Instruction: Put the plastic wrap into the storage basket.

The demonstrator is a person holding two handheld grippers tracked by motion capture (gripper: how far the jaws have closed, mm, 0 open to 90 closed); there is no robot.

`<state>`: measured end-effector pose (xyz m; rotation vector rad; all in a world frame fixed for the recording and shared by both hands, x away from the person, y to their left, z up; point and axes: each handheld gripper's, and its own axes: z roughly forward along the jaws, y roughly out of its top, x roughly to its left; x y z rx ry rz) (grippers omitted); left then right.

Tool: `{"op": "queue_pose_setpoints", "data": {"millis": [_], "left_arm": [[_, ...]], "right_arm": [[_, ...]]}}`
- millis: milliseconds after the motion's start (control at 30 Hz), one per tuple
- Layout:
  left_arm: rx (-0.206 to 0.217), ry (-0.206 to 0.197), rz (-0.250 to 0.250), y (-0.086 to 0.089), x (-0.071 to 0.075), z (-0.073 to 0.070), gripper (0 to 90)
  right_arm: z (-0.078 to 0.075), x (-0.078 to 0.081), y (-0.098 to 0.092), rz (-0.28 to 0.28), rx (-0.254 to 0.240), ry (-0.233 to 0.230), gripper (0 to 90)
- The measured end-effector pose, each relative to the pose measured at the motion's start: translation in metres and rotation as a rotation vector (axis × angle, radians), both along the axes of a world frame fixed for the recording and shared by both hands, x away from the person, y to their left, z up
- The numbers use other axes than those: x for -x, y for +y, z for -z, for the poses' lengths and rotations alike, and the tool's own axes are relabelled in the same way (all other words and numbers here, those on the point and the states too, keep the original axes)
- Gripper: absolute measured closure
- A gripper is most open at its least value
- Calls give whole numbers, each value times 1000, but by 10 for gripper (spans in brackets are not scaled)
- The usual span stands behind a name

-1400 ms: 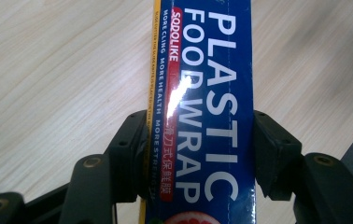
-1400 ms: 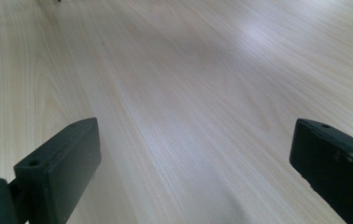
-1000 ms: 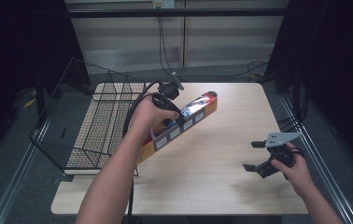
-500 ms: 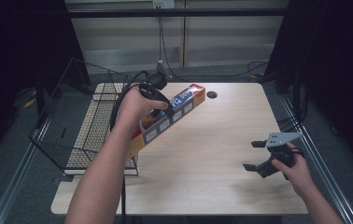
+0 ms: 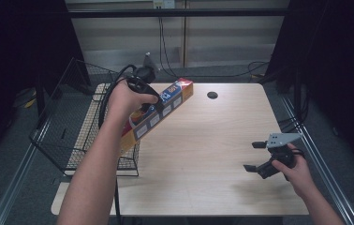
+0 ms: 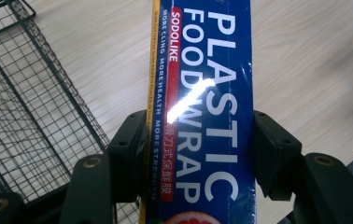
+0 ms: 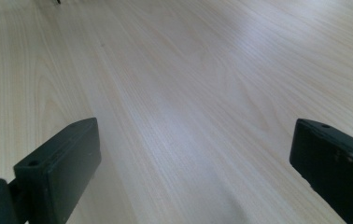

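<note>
A long blue and orange box of plastic wrap [image 5: 158,115] is held tilted in the air over the table's left side, beside the wire basket [image 5: 72,136]. My left gripper [image 5: 152,102] is shut on its middle. In the left gripper view the box [image 6: 202,112] runs up between the two black pads, which press on both its long sides. My right gripper [image 5: 254,156] stands open low over the table near the right front edge. The right gripper view has bare wood between the wide-apart jaws.
The black wire basket stands at the table's left edge, its mesh [image 6: 25,116] just left of the box. A round cable hole [image 5: 212,95] sits in the wooden tabletop [image 5: 203,154] at the back. Dark curtains and cables lie behind the table.
My left gripper has carried the plastic wrap box leftward and upward, from the table's middle back toward the basket. The right gripper has stayed where it was.
</note>
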<state>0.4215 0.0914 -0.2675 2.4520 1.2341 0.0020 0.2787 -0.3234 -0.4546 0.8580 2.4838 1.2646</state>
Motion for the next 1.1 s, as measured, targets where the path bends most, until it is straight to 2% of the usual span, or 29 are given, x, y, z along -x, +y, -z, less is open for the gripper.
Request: {"op": "queue_pose_setpoints", "data": {"millis": [33, 267, 367, 633, 867, 1067, 1100], "left_arm": [[-11, 5, -1, 2, -1, -3, 439], [-11, 0, -32, 10, -2, -9, 439], [-34, -1, -42, 16, -2, -13, 439], [-41, 1, -72, 27, -1, -21, 439], [-37, -7, -126, 39, -1, -26, 439], [-52, -9, -138, 47, -1, -30, 439], [-47, -11, -158, 48, -1, -30, 439]], "right_arm": [[0, 0, 0, 1, 0, -1, 21], [-1, 0, -1, 1, -4, -4, 21], [0, 0, -1, 1, -3, -3, 21], [0, 0, 0, 1, -4, -2, 20], [-1, 0, 0, -1, -5, -1, 20], [0, 0, 0, 1, -3, 0, 20], [0, 0, 1, 1, -3, 1, 20]]}}
